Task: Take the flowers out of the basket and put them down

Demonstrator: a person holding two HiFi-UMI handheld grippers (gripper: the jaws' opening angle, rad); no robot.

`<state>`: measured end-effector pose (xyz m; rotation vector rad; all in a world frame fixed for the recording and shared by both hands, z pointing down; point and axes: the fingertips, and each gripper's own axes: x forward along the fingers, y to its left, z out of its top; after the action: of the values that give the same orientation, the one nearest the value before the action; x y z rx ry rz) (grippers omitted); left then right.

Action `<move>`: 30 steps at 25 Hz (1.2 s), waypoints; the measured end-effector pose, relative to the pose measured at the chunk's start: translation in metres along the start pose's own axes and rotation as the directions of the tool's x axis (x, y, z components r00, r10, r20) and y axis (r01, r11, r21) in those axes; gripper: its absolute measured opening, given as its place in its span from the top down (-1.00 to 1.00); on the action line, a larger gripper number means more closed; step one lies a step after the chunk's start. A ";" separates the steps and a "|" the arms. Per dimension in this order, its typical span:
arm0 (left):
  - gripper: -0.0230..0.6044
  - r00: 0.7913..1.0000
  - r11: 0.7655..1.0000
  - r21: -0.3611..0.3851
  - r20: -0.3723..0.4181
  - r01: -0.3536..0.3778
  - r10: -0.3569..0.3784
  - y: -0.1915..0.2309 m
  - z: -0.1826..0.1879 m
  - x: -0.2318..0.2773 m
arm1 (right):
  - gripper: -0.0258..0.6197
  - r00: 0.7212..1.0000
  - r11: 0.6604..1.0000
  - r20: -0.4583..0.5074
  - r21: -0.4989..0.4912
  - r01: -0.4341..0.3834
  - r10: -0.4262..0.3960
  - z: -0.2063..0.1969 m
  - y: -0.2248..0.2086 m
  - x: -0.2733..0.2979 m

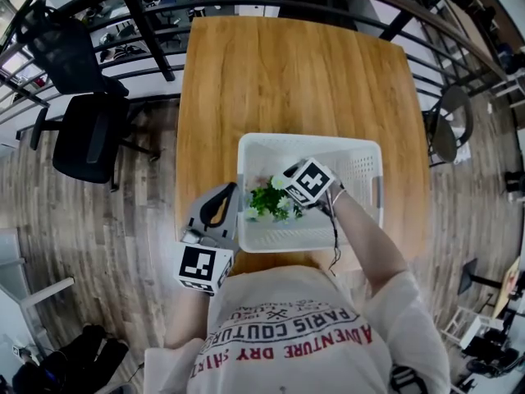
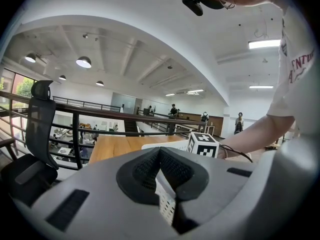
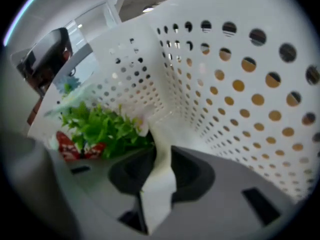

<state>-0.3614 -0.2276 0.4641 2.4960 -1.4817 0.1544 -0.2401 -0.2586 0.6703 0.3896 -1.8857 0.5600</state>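
A white perforated basket (image 1: 361,150) stands on the near part of the wooden table (image 1: 287,72). A bunch of flowers (image 1: 269,199) with green leaves and pale blooms lies in its left half. My right gripper (image 1: 287,202) reaches down into the basket beside the bunch. In the right gripper view the flowers (image 3: 100,126) lie just ahead on the left, and a white strip from the bunch fills the gap of the right gripper (image 3: 157,169), which is shut on it. My left gripper (image 1: 225,213) is shut on the basket's near-left wall (image 2: 167,206).
Two black office chairs (image 1: 86,134) stand on the floor to the left of the table. A metal railing (image 1: 271,11) runs behind it. A round dark stool (image 1: 451,125) is at the right. The basket's holed walls (image 3: 240,84) close in around the right gripper.
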 end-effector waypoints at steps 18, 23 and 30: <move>0.84 1.000 1.000 0.013 -0.024 -0.009 0.010 -0.002 -0.002 0.001 | 0.63 0.999 0.996 0.033 0.079 -0.041 0.039 0.001 0.001 0.005; 0.85 0.999 1.000 0.030 -0.035 -0.008 0.009 -0.008 -0.003 -0.003 | 0.65 0.999 1.000 0.034 0.001 0.031 -0.031 0.002 0.004 -0.008; 0.85 0.999 0.999 0.034 -0.040 -0.007 0.008 -0.019 -0.001 -0.015 | 0.65 0.990 0.997 0.113 0.001 0.082 -0.082 0.007 0.006 -0.054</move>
<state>-0.3519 -0.2060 0.4592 2.4990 -1.4851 0.2319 -0.2290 -0.2570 0.6163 0.5032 -1.9687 0.4880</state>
